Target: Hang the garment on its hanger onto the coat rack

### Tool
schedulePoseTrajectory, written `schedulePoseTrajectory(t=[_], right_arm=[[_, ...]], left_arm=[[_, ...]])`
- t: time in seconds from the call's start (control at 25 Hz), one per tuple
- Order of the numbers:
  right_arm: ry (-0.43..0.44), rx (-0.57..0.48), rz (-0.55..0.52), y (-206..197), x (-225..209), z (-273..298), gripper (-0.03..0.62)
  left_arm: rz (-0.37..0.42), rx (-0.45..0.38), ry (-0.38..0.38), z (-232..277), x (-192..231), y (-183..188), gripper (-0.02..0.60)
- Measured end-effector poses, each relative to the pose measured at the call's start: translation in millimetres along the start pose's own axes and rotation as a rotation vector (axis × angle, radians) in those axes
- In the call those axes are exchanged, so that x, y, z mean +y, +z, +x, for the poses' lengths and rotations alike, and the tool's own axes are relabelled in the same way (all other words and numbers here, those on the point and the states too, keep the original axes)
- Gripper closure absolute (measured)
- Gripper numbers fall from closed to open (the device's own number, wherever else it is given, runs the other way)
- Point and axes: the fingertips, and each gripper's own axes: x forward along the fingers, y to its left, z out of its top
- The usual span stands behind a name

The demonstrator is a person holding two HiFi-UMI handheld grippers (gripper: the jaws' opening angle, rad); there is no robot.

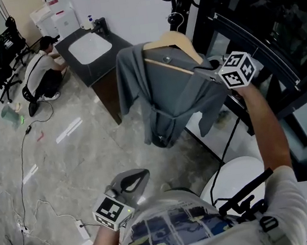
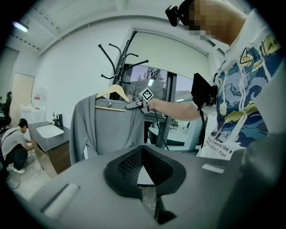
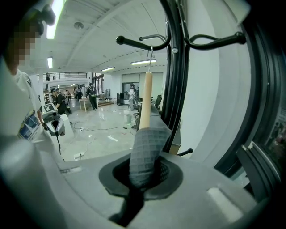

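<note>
– Right gripper [image 3: 143, 172], held out high on a stretching bare arm [image 1: 266, 123]: what is it gripping?
– It is clamping the cloth-covered end of the wooden hanger [image 3: 145, 96]. Its jaws are squeezing shut on the wood through the grey garment [image 1: 167, 97].
– And where is the garment hanging?
– It is draping from the hanger, high up and just beside the black rack [image 1: 183, 1]. One sleeve is dangling well above the pale, glossy floor [image 1: 79, 158]. The hanger's metal hook [image 3: 151, 57] is reaching up to a curved rack arm [image 3: 138, 41]. I am not able to tell whether it is bearing on that arm.
– Is the left gripper [image 1: 134, 179] helping?
– No. It is hanging low, near the holder's printed shirt [image 1: 174, 226] and well apart from the garment. Its jaws are pressing together at the tips with nothing between them.
– Is anyone else showing in the shot?
– A second person [image 1: 41, 72] is crouching beside a dark counter [image 1: 70, 46] with a white sink [image 1: 90, 46], off to the rack's left. Thin cables [image 1: 23, 182] are trailing across the floor.
</note>
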Motion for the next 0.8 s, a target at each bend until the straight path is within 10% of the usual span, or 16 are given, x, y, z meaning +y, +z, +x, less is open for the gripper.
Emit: schedulePoseTrajectory(t=[0.48,0.8], right_arm=[[-0.300,-0.103,-0.035,18.3,-2.2,-45.7,0.418],[-0.511,-0.132,-0.047,1.9,61.4,-98.0,0.418]], left_arm=[[0.010,-0.001,-0.013,-45.3,-12.5,-17.1,0.578],[0.023,-0.006,-0.067,-87.4,-32.3,-35.1,0.578]])
